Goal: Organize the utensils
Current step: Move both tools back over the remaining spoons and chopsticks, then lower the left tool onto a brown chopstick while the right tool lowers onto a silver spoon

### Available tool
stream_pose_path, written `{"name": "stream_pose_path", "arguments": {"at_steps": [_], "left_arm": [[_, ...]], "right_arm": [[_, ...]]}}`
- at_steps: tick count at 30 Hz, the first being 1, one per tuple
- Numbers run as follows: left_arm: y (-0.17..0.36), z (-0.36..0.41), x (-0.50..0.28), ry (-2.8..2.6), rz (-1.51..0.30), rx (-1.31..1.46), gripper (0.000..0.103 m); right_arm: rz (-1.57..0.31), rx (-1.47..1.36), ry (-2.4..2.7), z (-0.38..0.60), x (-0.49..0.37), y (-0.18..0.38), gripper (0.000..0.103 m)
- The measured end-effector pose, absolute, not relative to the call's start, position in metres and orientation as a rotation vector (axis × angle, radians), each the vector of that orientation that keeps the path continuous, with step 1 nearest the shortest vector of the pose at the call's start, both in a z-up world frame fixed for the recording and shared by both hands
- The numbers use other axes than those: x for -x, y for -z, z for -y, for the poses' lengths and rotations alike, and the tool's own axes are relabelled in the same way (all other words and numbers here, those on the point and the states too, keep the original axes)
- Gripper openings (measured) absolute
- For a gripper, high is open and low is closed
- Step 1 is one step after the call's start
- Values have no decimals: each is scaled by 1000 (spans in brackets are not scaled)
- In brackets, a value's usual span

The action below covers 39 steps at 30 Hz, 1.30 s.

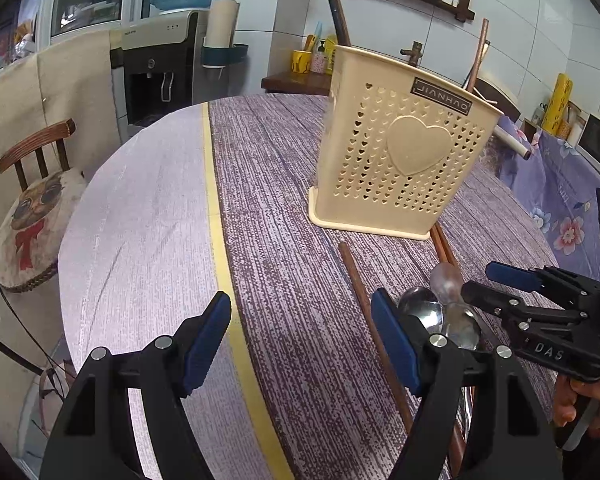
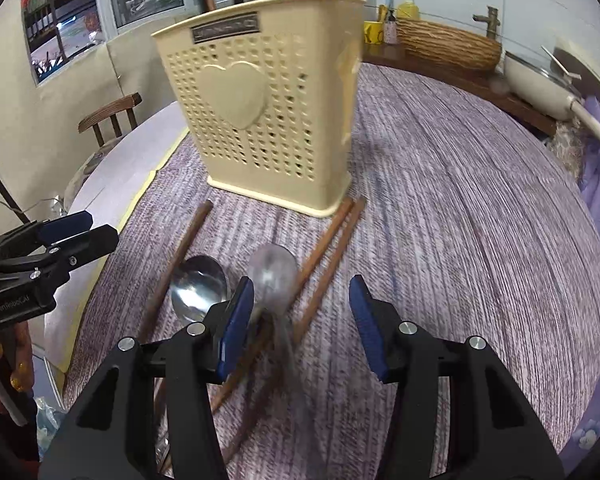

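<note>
A cream perforated utensil holder [image 1: 400,152] with a heart on its side stands upright on the table; it also shows in the right wrist view [image 2: 264,108]. In front of it lie brown chopsticks [image 2: 328,248] and two metal spoons, one shiny [image 2: 198,286], one blurred [image 2: 272,276]. One chopstick [image 1: 364,300] and a spoon [image 1: 422,310] show in the left wrist view. My left gripper [image 1: 300,340] is open and empty over the table, left of the utensils. My right gripper [image 2: 302,328] is open, low over the blurred spoon and chopsticks; it also shows in the left wrist view [image 1: 496,280].
The round table has a purple woven cloth [image 2: 460,220] with a yellow tape line [image 1: 220,220]. A wooden chair [image 1: 36,184] stands at the left. A water dispenser [image 1: 156,68], a wicker basket [image 2: 448,44] and a rolling pin [image 2: 588,120] are beyond the table.
</note>
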<state>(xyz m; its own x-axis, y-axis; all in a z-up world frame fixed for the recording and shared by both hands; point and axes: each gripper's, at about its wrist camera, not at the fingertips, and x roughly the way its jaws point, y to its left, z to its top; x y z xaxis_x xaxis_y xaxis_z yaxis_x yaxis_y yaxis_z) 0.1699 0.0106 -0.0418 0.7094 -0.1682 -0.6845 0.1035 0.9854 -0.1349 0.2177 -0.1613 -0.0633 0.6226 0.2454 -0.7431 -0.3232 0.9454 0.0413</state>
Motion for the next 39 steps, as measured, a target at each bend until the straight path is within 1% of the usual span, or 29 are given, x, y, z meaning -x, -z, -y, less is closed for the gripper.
{"name": "stream_pose_path", "arguments": {"at_steps": [11, 17, 18, 19, 22, 23, 24, 27, 34, 35, 38, 39], "left_arm": [[42, -28, -169, 101, -768, 108, 71], [41, -28, -168, 104, -768, 113, 71], [41, -27, -168, 105, -768, 112, 71], [41, -27, -168, 106, -768, 111, 71], [41, -24, -167, 114, -769, 108, 71], [41, -23, -167, 116, -770, 106, 71], [42, -22, -168, 118, -773, 105, 71], [43, -16, -169, 132, -780, 98, 71], [43, -6, -168, 152, -779, 87, 71], [43, -6, -168, 151, -778, 87, 71], [43, -9, -169, 145, -781, 95, 72], [44, -10, -169, 143, -783, 99, 72]], "right_arm": [[-920, 321, -327, 125, -230, 76, 48], [-930, 309, -305, 120, -237, 75, 48], [-937, 293, -306, 121, -238, 75, 47], [-946, 274, -311, 122, -238, 75, 42], [-933, 288, -286, 120, -236, 74, 36], [-930, 286, -281, 120, -237, 75, 33], [-926, 281, -270, 121, -237, 75, 27], [-926, 245, -269, 130, -239, 75, 19], [-914, 247, -287, 135, -235, 75, 20], [-907, 259, -287, 134, -234, 74, 22], [-889, 333, -288, 123, -230, 74, 43], [-878, 343, -281, 123, -230, 73, 44]]}}
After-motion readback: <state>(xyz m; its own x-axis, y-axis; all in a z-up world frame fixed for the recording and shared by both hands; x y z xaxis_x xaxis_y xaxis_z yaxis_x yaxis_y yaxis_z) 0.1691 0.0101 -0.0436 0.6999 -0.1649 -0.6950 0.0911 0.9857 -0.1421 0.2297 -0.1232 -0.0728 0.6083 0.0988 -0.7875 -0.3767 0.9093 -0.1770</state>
